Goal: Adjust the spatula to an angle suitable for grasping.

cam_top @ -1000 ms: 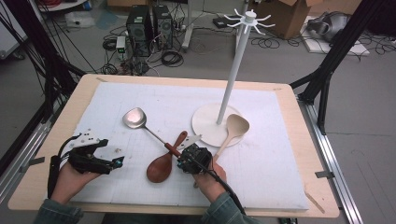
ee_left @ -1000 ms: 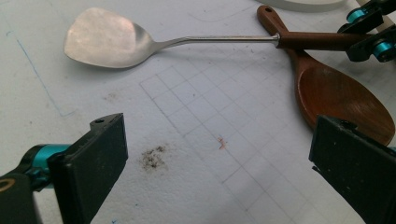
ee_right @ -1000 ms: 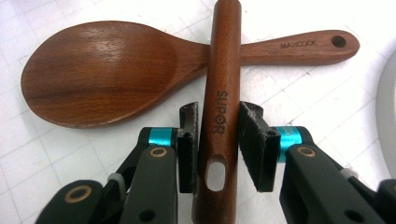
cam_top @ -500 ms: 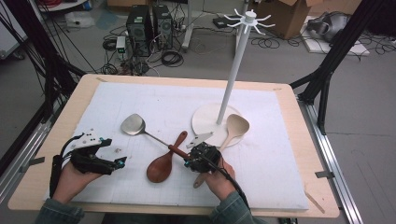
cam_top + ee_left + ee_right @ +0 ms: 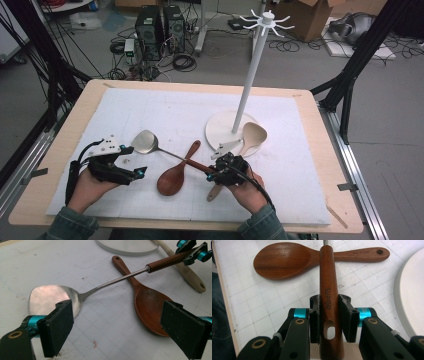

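Note:
A metal spatula with a brown wooden handle lies across a dark wooden spoon on the white mat. My right gripper is shut on the end of that handle, and its pads press both sides. My left gripper stands open near the spatula blade. Its jaws have just been closing a little, with nothing between them. The dark spoon lies just beyond its right jaw.
A white hanging rack stands on a round base, its pole topped with hooks. A pale wooden spoon rests against that base, beside my right hand. The wooden table edge frames the mat.
My right gripper has moved to the right with the spatula handle, and the blade has slid nearer to me. My left hand has edged rightward toward the blade.

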Tool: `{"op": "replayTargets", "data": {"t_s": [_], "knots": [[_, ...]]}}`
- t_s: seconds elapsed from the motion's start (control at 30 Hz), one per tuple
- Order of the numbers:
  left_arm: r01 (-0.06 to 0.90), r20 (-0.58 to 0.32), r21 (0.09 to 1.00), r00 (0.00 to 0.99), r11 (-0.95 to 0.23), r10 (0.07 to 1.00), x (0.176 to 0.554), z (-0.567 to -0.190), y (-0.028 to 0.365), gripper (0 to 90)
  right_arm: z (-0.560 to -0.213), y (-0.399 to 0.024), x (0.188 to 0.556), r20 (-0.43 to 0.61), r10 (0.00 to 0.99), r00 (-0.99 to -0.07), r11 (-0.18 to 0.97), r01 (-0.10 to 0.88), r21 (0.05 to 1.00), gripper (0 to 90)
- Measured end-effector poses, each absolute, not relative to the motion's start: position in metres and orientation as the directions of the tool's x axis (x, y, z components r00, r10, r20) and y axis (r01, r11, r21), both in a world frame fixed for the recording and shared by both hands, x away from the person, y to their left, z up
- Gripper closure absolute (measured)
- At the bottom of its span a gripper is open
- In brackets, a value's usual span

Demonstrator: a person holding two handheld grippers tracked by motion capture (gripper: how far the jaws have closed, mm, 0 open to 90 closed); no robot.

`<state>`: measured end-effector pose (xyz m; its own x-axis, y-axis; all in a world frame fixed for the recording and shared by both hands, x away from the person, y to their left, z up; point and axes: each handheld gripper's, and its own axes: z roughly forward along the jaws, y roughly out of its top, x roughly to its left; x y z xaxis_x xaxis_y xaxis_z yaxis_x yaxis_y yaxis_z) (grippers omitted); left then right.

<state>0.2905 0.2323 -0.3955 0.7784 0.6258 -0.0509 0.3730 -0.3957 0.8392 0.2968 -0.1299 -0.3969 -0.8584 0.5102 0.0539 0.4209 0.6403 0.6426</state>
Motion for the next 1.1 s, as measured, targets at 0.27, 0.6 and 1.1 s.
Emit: {"op": "replayTargets", "data": {"t_s": [0.27, 0.6, 1.1], "knots": [[0.355, -0.050, 0.840, 0.803, -0.410, 0.593, 0.298, -0.393, 0.220, 15.5, -0.386, -0.139, 0.299, 0.050, 0.477, -0.877, 0.661, 0.396, 0.638, 72.5], [0.337, -0.064, 0.848, 0.831, -0.409, 0.553, 0.306, -0.390, 0.206, 22.2, -0.370, -0.147, 0.302, 0.039, 0.442, -0.896, 0.688, 0.367, 0.625, 72.5], [0.326, -0.059, 0.844, 0.846, -0.426, 0.530, 0.307, -0.387, 0.207, 25.3, -0.370, -0.142, 0.315, 0.068, 0.309, -0.949, 0.722, 0.280, 0.632, 72.7]]}}
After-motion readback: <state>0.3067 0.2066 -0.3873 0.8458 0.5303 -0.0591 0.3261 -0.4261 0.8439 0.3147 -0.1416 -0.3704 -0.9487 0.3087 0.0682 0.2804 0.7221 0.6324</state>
